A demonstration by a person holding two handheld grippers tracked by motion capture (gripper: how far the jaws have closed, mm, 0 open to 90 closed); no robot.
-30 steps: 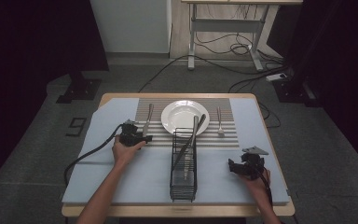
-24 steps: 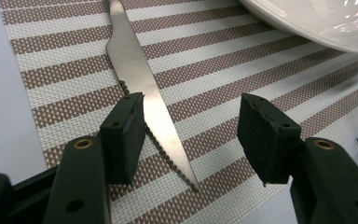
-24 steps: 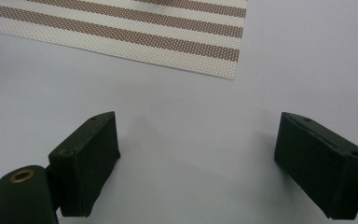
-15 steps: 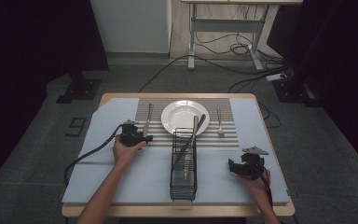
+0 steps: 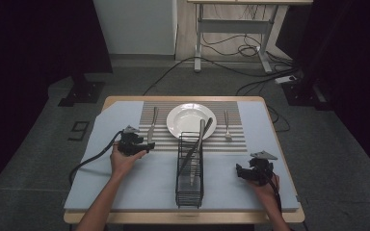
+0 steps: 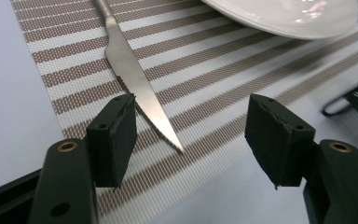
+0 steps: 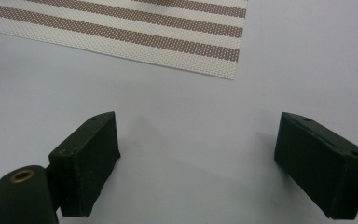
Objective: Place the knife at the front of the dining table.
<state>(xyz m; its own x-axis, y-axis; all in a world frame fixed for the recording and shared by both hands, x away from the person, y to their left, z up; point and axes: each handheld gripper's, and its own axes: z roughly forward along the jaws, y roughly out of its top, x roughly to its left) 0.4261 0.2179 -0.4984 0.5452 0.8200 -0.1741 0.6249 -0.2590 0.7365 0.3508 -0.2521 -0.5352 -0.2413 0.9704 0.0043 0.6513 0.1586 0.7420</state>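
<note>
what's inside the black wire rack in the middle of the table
The black wire rack holds long utensils leaning out of its top toward the plate. How many there are, and what kind, is hard to tell through the wires; their lower ends are hidden.

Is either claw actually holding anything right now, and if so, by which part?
Nothing is held. The left claw, jaws just opened, stands over the knife tip without touching it; the right claw is open above bare table.

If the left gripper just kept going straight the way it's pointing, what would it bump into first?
Probably the knife: its tip lies on the striped placemat just ahead of the left gripper, whose open jaws hold nothing.
</note>
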